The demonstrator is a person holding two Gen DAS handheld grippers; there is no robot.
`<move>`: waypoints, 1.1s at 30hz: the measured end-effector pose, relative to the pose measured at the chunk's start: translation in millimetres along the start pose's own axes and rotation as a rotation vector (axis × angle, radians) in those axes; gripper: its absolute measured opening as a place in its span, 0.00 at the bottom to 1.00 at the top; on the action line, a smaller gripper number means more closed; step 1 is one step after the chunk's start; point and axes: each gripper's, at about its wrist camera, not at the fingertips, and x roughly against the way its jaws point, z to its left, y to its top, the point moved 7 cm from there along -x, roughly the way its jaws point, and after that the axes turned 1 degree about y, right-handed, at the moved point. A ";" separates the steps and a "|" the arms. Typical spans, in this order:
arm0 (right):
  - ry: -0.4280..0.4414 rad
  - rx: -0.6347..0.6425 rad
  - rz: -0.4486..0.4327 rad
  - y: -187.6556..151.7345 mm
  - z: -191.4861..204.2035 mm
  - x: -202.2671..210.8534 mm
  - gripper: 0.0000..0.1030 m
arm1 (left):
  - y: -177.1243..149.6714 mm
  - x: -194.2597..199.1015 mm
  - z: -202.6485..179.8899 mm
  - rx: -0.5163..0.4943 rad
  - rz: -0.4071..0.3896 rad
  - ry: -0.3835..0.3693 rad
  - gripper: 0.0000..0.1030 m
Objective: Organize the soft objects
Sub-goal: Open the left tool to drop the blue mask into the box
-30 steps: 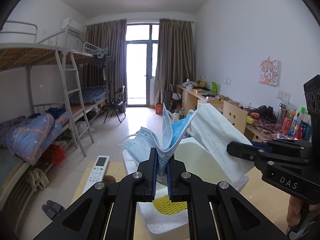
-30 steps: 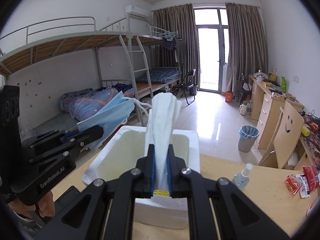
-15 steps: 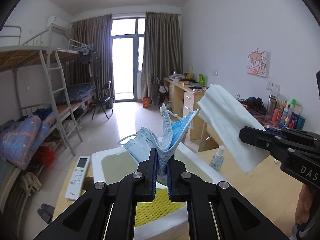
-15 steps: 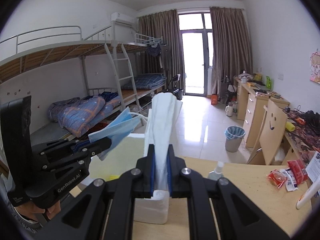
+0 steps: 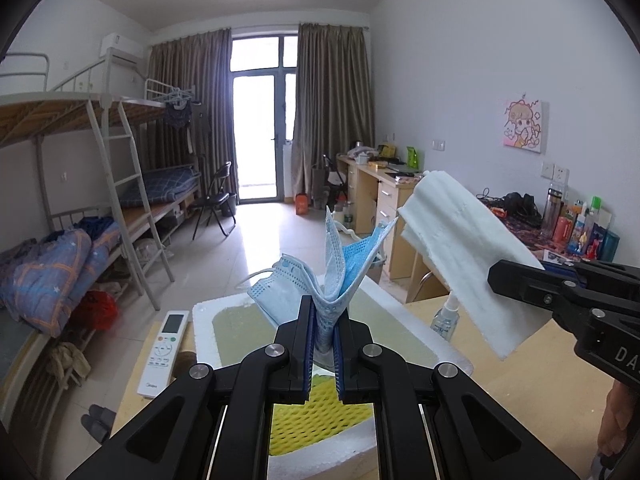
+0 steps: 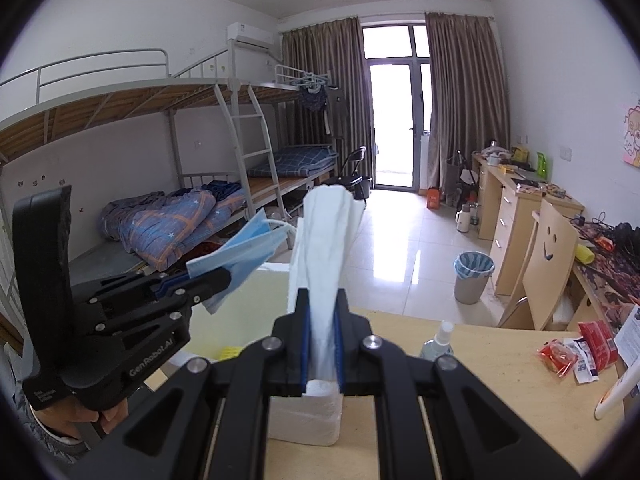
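Note:
My left gripper is shut on a crumpled blue face mask and holds it above the white foam box. A yellow mesh item lies in the box below it. My right gripper is shut on a folded white cloth, held up beside the box. In the left wrist view the right gripper and its cloth are at the right. In the right wrist view the left gripper and its mask are at the left.
A white remote lies on the wooden table left of the box. A small spray bottle stands right of it. Red snack packets lie at the table's right. Bunk beds, desks and a bin are beyond.
Both grippers have drawn back and to the right, each still holding its item. The box looks lower and farther in the left view and has slid left in the right view.

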 end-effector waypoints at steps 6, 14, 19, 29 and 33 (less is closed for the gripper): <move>-0.003 0.002 0.001 -0.3 0.3 0.1 0.13 | -2.8 -5.2 1.9 0.002 0.012 0.020 0.08; -0.002 0.004 0.006 -1.0 -0.5 0.1 0.13 | -2.8 -10.4 -3.0 0.010 0.026 0.034 0.08; -0.001 0.006 0.007 -1.0 -0.3 -0.3 0.13 | -2.9 -13.3 -3.3 0.012 0.028 0.043 0.25; -0.004 0.000 0.003 -1.5 -1.5 0.3 0.13 | 0.0 -12.0 8.6 0.047 -0.015 0.093 0.99; 0.000 0.001 0.006 -1.5 -1.7 -0.5 0.13 | 1.9 -8.3 9.2 0.039 -0.035 0.112 0.99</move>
